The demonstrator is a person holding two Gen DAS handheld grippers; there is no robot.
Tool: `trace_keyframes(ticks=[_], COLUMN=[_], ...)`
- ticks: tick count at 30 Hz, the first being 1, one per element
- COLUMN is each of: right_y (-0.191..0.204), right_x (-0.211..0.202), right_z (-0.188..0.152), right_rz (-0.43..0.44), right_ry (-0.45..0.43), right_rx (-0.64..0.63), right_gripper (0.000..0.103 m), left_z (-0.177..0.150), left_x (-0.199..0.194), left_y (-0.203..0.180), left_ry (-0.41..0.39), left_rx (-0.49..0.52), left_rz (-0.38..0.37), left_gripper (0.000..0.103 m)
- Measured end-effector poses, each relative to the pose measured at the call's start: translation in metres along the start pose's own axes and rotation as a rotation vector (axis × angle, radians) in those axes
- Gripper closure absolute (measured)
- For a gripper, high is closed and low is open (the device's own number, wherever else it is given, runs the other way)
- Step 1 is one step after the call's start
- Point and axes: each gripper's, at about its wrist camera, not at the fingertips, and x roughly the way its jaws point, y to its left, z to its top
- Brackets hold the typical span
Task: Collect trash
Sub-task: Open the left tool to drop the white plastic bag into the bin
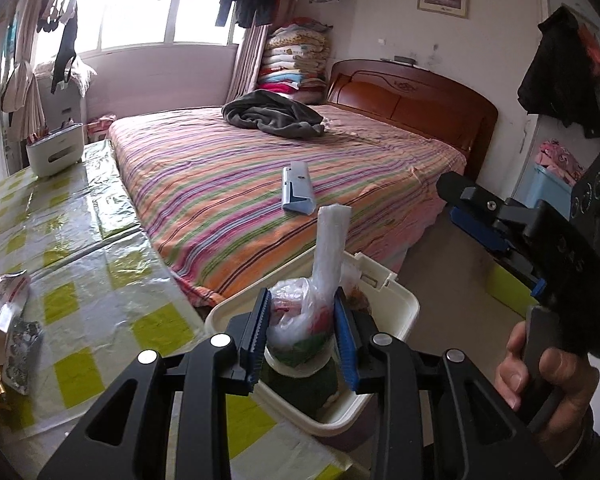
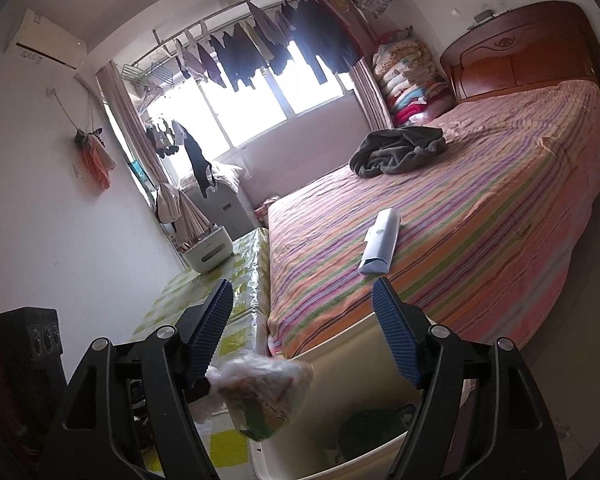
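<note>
While the left gripper (image 1: 300,336) pinches a plastic trash bag (image 1: 300,320) above the white bin (image 1: 404,304) wedged between desk (image 1: 80,280) edge and bed (image 1: 260,184), right gripper (image 2: 304,332) hangs spread, floor open rightward.

A clear plastic bag of trash (image 1: 300,320), colourful scraps inside and its twisted neck pointing up, hangs over the open white bin (image 1: 396,304). A torn silver wrapper (image 1: 10,320) lies on the surface, far left.
</note>
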Motion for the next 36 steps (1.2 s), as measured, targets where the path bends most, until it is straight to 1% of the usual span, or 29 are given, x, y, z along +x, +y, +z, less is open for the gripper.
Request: trace_keyframes(ticks=[2, 3, 4, 6, 10, 15, 19, 32, 36], right_y=[-0.001, -0.002, -0.002, -0.002, -0.002, 0.010, 0.021, 0.066, 0.084], right_x=[0.000, 0.000, 0.000, 0.000, 0.003, 0.012, 0.023, 0.049, 0.056], right_z=[0.000, 0.000, 0.000, 0.000, -0.002, -0.006, -0.012, -0.032, -0.041], right_rz=[-0.003, -0.003, -0.004, -0.005, 0.009, 0.030, 0.045, 0.120, 0.182], right_ry=[0.003, 0.003, 0.002, 0.003, 0.015, 0.039, 0.068, 0.149, 0.189], right_rx=[-0.001, 0.000, 0.000, 0.001, 0.010, -0.012, -0.026, -0.074, -0.101], right_gripper=[0.032, 0.032, 0.032, 0.032, 0.032, 0.032, 0.030, 0.030, 0.030], left_z=[0.001, 0.001, 0.001, 0.003, 0.006, 0.007, 0.003, -0.010, -0.017], left_x=[0.002, 0.000, -0.002, -0.006, -0.017, -0.030, -0.038, -0.068, -0.081], left_y=[-0.004, -0.005, -0.005, -0.004, 0.008, 0.031, 0.046, 0.081, 0.096], left_ry=[-0.013, -0.028, -0.040, -0.060, -0.071, -0.073, -0.067, -0.058, -0.044], left_rx=[0.010, 0.012, 0.012, 0.004, -0.042, -0.119, -0.155, -0.180, -0.186], left_rz=[0.012, 0.027, 0.039, 0.046, 0.057, 0.091, 0.102, 0.169, 0.198], left_gripper=[0.050, 0.034, 0.028, 0.027, 0.027, 0.027, 0.027, 0.027, 0.027])
